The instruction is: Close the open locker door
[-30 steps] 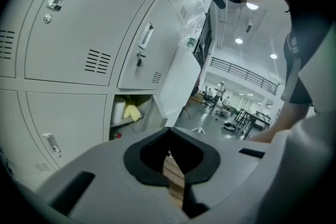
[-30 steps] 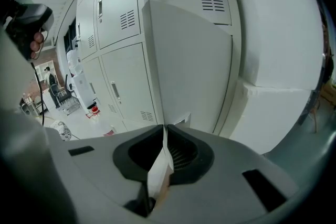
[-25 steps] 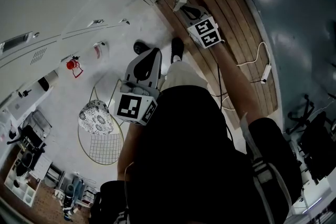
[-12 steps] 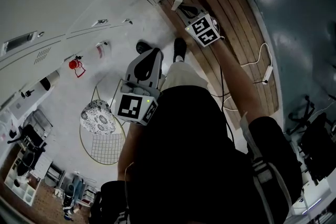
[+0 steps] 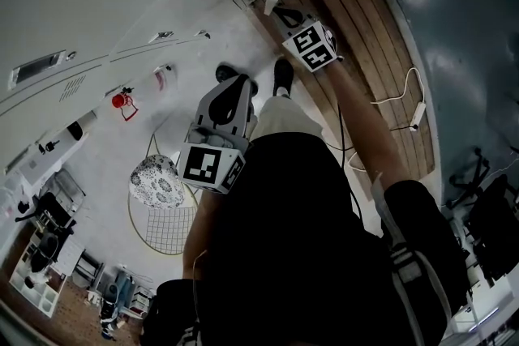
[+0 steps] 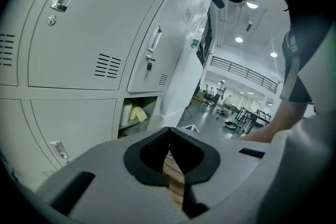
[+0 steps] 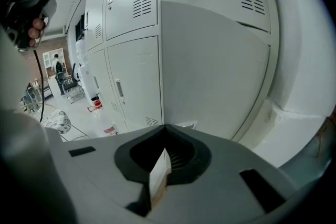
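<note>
Open locker door (image 7: 210,71) stands swung out from locker row (image 7: 131,23), at far end of scene, wooden floor (image 5: 365,53) on its right. Right hand-held gripper (image 7: 165,128) reaches forward, jaws closed together, nothing held, tips right at door's free vertical edge; contact can't be confirmed. Left hand-held gripper (image 6: 169,131) nearer person, left of door and well apart from it, jaws also closed and empty. Open compartment (image 6: 134,113) sits left of door.
</note>
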The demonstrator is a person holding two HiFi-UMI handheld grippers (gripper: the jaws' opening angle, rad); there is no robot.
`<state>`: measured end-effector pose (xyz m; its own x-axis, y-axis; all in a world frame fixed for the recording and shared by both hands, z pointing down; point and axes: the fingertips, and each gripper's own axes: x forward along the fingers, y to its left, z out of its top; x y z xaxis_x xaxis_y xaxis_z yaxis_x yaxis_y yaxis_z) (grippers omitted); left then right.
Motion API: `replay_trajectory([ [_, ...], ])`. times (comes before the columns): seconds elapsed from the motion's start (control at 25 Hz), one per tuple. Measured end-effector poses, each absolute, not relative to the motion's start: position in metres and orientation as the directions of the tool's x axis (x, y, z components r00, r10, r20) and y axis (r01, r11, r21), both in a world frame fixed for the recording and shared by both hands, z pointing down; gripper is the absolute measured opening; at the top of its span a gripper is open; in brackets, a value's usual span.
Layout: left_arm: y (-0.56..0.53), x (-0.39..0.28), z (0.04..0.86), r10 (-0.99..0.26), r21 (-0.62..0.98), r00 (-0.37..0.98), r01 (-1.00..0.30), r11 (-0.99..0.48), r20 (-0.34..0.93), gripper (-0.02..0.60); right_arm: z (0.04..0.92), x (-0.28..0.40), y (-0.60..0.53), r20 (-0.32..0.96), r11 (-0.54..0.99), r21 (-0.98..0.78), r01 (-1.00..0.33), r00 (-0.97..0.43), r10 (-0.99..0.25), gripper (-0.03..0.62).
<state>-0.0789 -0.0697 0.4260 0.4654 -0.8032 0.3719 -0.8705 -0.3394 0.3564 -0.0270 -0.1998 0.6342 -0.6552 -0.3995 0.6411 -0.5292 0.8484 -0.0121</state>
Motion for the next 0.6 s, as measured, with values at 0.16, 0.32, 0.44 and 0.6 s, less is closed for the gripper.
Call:
replay_trajectory([
  [0.16,-0.071,-0.084,0.426,-0.802,0.351,0.463,-0.873,-0.339,0.376,0.018,0.633,-0.037,-0.204,0.633,0.848,-0.009,-0.529,-0.660,-0.405,0.003],
  [0.32,-0.072,-0.090,0.427,-0.802,0.348,0.461,-0.874,-0.338,0.380,0.018,0.633,-0.044,-0.207,0.629,0.847,-0.010,-0.532,-0.661,-0.408,0.003],
  [0.44,-0.073,-0.093,0.426,-0.804,0.346,0.460,-0.875,-0.339,0.377,0.018,0.632,-0.049,-0.211,0.625,0.843,-0.009,-0.538,-0.661,-0.415,0.003],
  [0.6,-0.075,-0.097,0.426,-0.804,0.342,0.460,-0.876,-0.340,0.376,0.018,0.632,-0.057,-0.214,0.620,0.833,-0.020,-0.553,-0.660,-0.424,0.003],
])
